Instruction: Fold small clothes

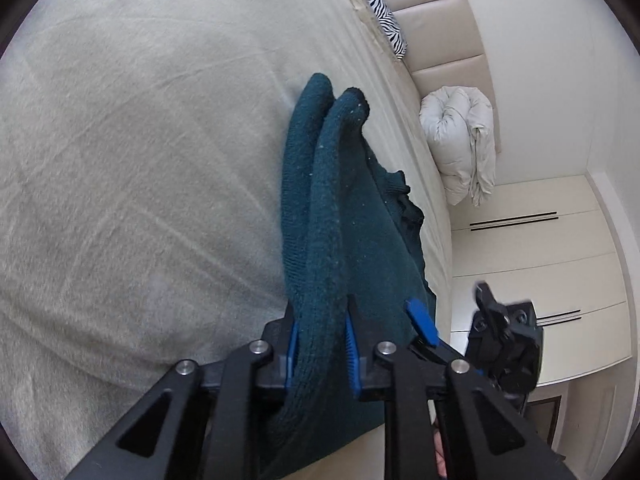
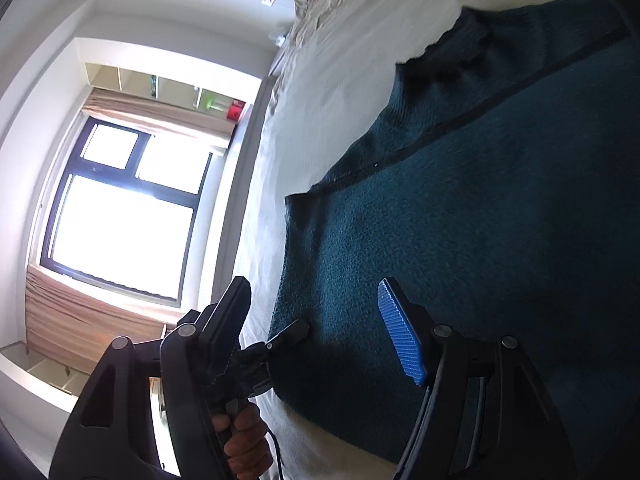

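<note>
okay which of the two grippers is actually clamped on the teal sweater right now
The left gripper: its blue pads pinch a rolled fold of the teal sweater. The right gripper stands open above it, pads bare.

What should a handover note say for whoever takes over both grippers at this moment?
Left gripper: shut on a bunched fold of the teal sweater.
Right gripper: open, empty, over the sweater's near edge.
The sweater lies on the beige bed sheet, partly raised into a ridge by the left grip.
Done: one fold started.
Left: probably grip with the right, carry the fold over, flatten, finish folding.
</note>
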`<state>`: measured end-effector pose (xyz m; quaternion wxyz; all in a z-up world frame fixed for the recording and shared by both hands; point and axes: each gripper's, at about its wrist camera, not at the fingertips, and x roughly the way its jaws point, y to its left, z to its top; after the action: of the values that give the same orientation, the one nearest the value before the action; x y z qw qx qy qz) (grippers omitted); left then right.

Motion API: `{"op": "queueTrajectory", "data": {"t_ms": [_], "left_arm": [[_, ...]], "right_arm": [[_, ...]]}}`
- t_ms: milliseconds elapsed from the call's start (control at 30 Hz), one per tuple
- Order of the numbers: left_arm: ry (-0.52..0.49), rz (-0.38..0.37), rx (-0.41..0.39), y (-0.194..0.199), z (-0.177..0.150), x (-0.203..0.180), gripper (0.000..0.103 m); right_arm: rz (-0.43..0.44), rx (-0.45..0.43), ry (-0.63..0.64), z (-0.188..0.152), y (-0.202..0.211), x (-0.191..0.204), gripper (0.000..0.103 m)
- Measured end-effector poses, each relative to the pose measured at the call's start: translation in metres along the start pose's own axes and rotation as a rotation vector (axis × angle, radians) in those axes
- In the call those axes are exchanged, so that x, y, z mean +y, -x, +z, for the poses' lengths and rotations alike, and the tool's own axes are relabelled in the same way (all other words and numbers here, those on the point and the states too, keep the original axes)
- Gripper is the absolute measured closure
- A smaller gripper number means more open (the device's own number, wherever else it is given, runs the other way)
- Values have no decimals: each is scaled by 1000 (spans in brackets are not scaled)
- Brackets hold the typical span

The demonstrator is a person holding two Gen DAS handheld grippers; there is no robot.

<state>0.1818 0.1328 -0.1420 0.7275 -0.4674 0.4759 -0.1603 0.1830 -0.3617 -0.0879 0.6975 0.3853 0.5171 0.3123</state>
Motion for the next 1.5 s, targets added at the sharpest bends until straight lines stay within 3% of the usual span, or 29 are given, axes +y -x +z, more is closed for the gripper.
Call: {"op": "queueTrajectory", "data": {"t_ms": [133, 400, 600, 800, 967, 1067, 1133, 1300, 1433, 1500], "left_arm": [[11, -19, -1, 1, 3, 0, 84], [-41, -27, -17, 6, 1, -32, 84], [-153, -40, 2, -6, -10, -93, 85], [-271, -31, 90, -68, -41, -154, 85], [-330, -1, 178, -141, -72, -175, 81], [-297, -31, 227, -164, -80, -172, 70], [-289, -98, 233, -157, -83, -170, 55], [-305, -120, 140, -109, -71, -166, 52], [-304, -82, 89, -92, -50, -154, 52], [-262, -82, 94, -91, -48, -143, 52]], "right_arm": [[-69, 53, -20, 7, -32, -14, 39], [42, -8, -77, 12, -32, -33, 39], [132, -26, -165, 28, 5, -52, 36], [267, -81, -278, 45, 49, -89, 25], [296, -124, -307, 56, 79, -115, 22], [276, -130, -314, 61, 89, -128, 22], [260, -125, -318, 61, 96, -136, 22], [179, -90, -251, 64, 97, -135, 22], [26, -27, -155, 63, 82, -118, 25], [-56, 10, -121, 65, 69, -110, 31]]}}
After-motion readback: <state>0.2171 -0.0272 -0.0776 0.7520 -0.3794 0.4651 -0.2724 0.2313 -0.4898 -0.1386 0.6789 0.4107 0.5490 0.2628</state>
